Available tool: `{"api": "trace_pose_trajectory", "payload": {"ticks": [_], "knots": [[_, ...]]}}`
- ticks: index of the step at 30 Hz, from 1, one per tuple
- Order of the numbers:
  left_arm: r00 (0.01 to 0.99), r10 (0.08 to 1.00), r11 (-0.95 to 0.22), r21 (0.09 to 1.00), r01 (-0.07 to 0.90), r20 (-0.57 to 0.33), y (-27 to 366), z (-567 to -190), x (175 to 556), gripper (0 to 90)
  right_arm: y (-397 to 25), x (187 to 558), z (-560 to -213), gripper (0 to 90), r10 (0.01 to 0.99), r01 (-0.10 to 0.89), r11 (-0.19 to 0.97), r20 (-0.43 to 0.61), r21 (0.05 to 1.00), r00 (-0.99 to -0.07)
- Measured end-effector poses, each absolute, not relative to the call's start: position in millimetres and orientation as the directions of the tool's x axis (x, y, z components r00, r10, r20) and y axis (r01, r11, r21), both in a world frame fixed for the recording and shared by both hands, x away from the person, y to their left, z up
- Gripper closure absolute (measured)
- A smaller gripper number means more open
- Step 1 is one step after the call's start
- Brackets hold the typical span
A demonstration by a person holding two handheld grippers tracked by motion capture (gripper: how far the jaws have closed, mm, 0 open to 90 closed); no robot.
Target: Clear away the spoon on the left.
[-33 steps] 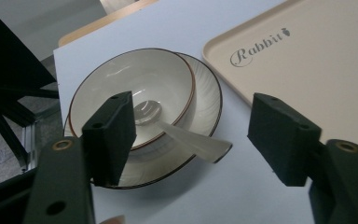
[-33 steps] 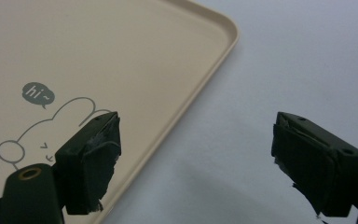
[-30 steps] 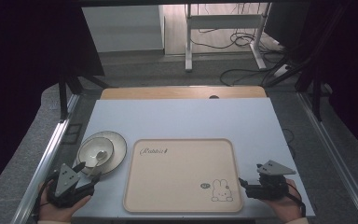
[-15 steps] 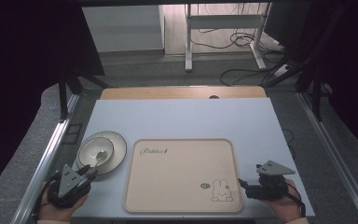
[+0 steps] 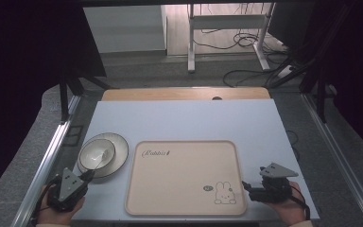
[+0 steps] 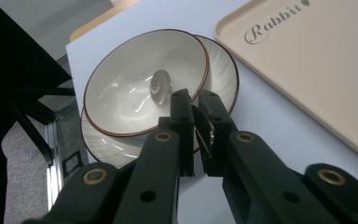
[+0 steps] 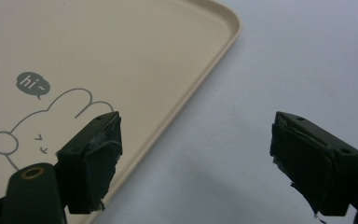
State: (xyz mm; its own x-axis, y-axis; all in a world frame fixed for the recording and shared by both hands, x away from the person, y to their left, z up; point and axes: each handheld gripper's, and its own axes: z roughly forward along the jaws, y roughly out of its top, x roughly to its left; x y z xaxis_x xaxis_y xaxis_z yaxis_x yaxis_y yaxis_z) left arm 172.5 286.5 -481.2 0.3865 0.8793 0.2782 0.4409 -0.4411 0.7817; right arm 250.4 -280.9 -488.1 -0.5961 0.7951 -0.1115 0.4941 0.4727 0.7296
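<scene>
White table (image 5: 184, 120): bowl (image 5: 96, 154) on plate (image 5: 118, 150).

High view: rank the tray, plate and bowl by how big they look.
1. Tray, by far the largest.
2. Plate, its rim showing around the bowl.
3. Bowl, sitting on the plate, smallest.

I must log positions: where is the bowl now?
In the high view the bowl sits on a plate at the table's left, just left of the beige tray, right ahead of the left gripper.
</scene>
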Motion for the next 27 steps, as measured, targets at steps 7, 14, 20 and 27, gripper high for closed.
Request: {"api": "trace_pose_trajectory", "payload": {"ticks": [7, 14, 20, 27], "knots": [[0.366, 0.888, -0.427, 0.793, 0.434, 0.277, 287.6, -480.5, 172.0, 89.5, -280.3, 250.3, -488.0, 17.3, 0.794, 0.493, 0.475, -0.114, 0.729, -0.597], [0.368, 0.885, -0.431, 0.800, 0.417, 0.285, 284.2, -478.7, 172.5, 89.7, -278.9, 249.8, -487.3, 17.3, 0.793, 0.485, 0.476, -0.120, 0.733, -0.597], [0.375, 0.879, -0.440, 0.803, 0.403, 0.294, 282.7, -476.4, 173.7, 89.8, -279.7, 250.1, -487.5, 17.4, 0.794, 0.487, 0.477, -0.121, 0.731, -0.596], [0.369, 0.883, -0.429, 0.819, 0.381, 0.290, 281.7, -472.6, 172.2, 89.8, -279.2, 250.1, -487.9, 17.4, 0.792, 0.485, 0.480, -0.123, 0.731, -0.598]]}}
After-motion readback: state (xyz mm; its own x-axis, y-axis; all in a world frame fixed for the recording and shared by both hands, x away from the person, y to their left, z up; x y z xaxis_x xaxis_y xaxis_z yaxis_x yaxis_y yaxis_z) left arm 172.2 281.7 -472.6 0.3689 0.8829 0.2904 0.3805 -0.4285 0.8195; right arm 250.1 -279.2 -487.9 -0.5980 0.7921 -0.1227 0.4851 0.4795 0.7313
